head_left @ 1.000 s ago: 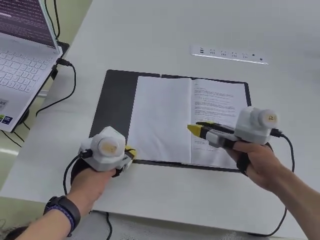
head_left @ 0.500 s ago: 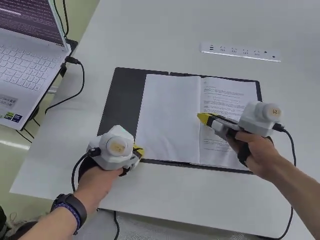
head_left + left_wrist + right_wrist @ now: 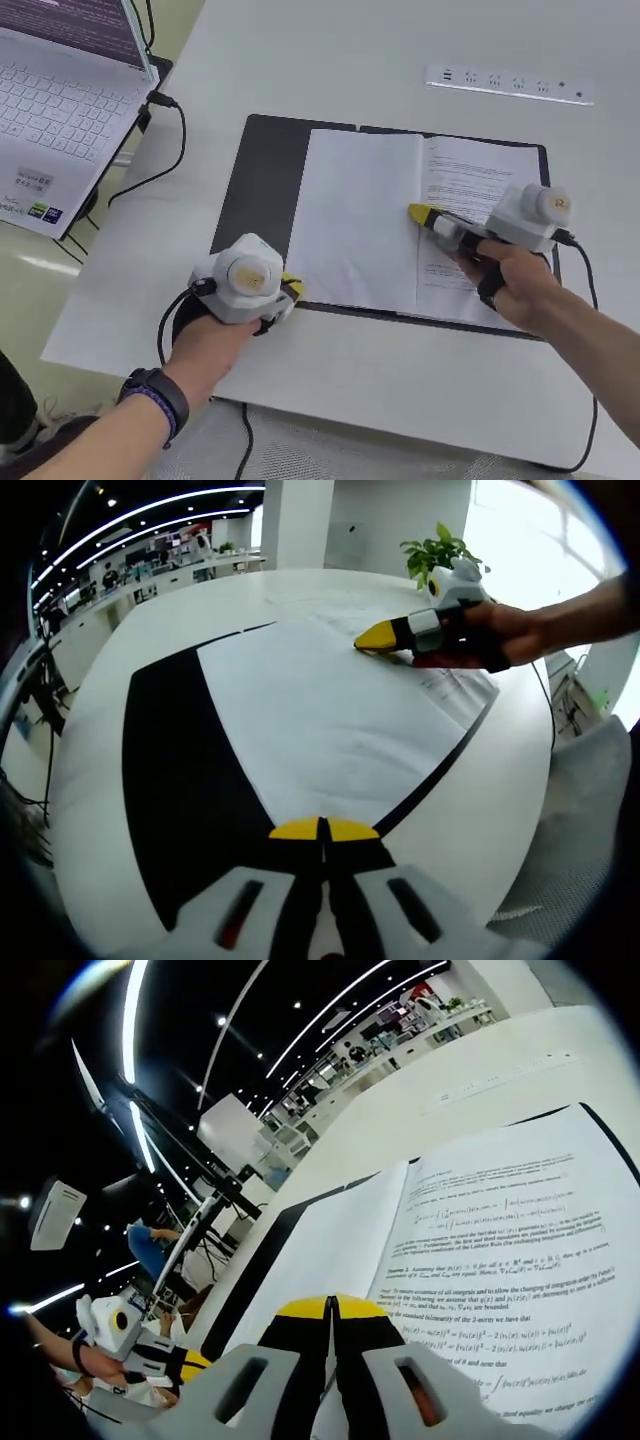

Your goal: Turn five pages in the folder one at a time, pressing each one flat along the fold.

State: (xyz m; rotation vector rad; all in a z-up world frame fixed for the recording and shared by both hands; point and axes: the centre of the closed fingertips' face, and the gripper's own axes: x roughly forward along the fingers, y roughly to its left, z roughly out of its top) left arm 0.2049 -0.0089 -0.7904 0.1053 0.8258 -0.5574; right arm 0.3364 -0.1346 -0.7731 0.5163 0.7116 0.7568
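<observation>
A: Where is the folder [image 3: 262, 180]?
B: Open, frame centre; bare table [image 3: 330, 60] above it.
A: Jaws?
B: 2 pairs, each together: right gripper [image 3: 418, 213] at the fold, left gripper [image 3: 291, 290] at the lower edge (left cover).

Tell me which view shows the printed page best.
The right gripper view: the printed page lies close, its lines of text distinct. The head view shows it smaller, partly covered by the right tongs and hand. The left gripper view shows it far off, behind those tongs.

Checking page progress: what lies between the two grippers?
A blank white page of the open folder, lying flat; the head view and left gripper view show it.
</observation>
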